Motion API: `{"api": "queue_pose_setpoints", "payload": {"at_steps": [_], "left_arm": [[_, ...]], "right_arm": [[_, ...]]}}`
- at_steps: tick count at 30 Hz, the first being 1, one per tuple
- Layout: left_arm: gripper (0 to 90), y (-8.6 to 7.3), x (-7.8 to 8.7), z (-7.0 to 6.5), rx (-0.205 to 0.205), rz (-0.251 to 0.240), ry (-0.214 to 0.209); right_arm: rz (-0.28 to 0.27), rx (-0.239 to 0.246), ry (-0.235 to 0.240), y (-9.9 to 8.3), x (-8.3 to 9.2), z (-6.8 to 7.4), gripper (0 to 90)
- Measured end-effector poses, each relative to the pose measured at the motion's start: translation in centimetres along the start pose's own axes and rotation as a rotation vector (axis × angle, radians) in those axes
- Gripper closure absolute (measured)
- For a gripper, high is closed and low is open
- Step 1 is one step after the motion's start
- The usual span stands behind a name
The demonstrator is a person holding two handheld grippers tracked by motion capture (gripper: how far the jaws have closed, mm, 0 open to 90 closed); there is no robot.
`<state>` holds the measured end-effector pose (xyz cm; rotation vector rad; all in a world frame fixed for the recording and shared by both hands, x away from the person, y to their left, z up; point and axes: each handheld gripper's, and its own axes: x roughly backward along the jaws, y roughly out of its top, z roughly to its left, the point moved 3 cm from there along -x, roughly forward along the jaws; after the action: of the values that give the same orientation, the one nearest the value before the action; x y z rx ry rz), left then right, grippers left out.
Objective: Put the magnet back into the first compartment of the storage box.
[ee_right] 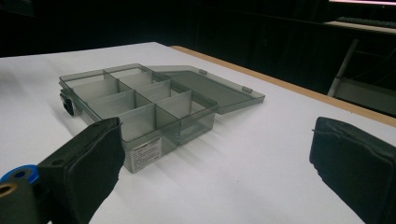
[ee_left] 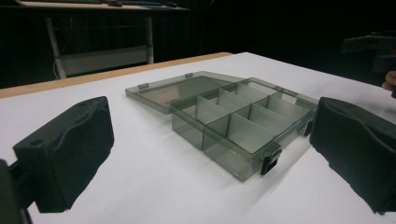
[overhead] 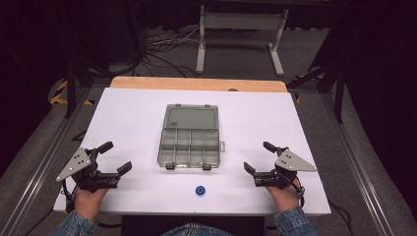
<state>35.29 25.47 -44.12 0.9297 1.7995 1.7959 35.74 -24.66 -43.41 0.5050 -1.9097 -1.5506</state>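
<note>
A grey see-through compartment box (overhead: 190, 146) lies in the middle of the white table (overhead: 133, 118), its lid flipped flat toward the far side and its several compartments empty. A small blue ring (overhead: 199, 190) lies in front of it near the front edge. My left gripper (overhead: 117, 157) rests at the front left, open, holding nothing. My right gripper (overhead: 258, 157) mirrors it at the front right, also open and empty. In the left gripper view the box (ee_left: 233, 121) lies ahead between the wide jaws (ee_left: 212, 140). In the right gripper view the box (ee_right: 135, 102) is ahead left, and the blue ring (ee_right: 16, 175) peeks out behind the left pad.
A wooden strip (overhead: 196, 84) runs along the table's far edge. Beyond it are a white metal stand (overhead: 241, 34) and cables on a dark floor. Bare white surface lies on both sides of the box. The other hand's gripper (ee_left: 371, 46) is at the far right of the left gripper view.
</note>
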Motion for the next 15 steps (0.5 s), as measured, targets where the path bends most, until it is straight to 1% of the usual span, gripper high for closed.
{"api": "queue_pose_setpoints", "payload": {"at_steps": [2,6,9,15], "left_arm": [[0.5,0.04,0.02,-0.08,-0.007,0.012,-0.009],[0.7,0.12,-0.02,-0.22,-0.033,0.023,-0.001],[0.7,0.13,-0.11,-0.2,-0.039,0.026,0.001],[0.8,0.33,-0.02,-0.17,-0.043,0.021,0.004]], "right_arm": [[-0.01,0.004,0.006,0.08,0.05,0.07,3.7],[-0.009,0.007,0.008,0.11,-0.01,0.1,3.7],[0.004,0.007,0.01,0.11,-0.12,0.11,3.7],[-0.007,0.012,0.011,0.28,-0.03,0.25,3.7]]}}
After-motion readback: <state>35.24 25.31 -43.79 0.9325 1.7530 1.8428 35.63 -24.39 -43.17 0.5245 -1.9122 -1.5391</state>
